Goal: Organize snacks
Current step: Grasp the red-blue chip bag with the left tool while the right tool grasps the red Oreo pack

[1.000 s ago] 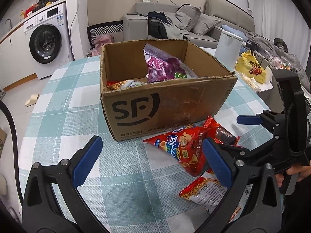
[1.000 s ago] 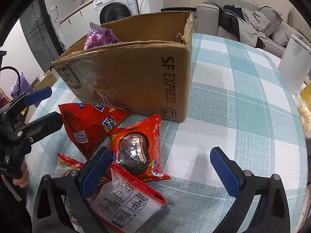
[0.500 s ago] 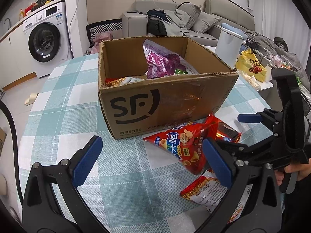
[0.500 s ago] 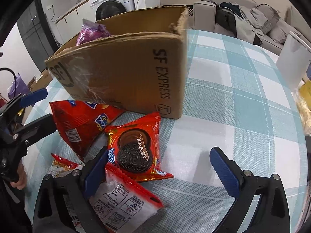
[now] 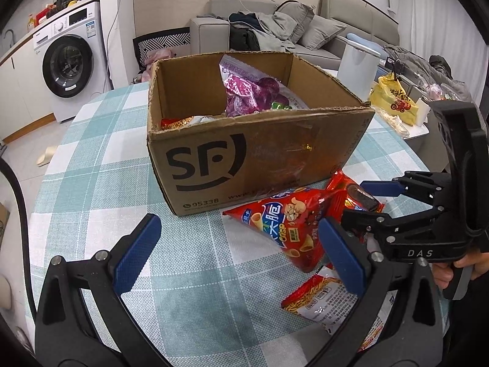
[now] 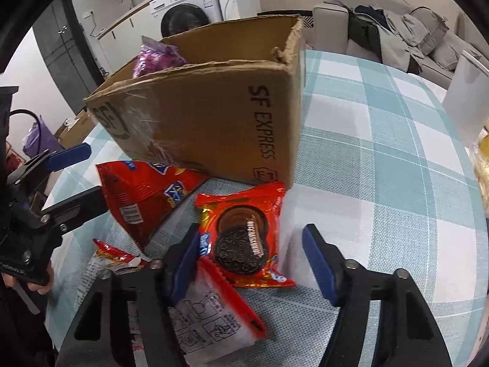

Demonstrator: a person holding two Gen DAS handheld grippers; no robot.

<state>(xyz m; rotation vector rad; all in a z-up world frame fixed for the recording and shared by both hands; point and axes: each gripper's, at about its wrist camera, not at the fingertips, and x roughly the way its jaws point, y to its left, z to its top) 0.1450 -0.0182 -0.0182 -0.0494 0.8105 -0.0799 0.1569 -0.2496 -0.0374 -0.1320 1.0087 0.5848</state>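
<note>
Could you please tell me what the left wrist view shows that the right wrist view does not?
Only the left wrist view shows the box's inside, with a red packet at its bottom, and the yellow bag beyond the table. Only the right wrist view shows the SF EXPRESS side panel and the right gripper, jaws just closing around the cookie packet, right pad still apart. Both show the cardboard box, purple bag and red crisp bag.

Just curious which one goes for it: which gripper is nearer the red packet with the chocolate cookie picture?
Right. The right gripper straddles the red cookie packet, jaws just closing around it. The left gripper hovers off beside it, over bare tablecloth.
</note>
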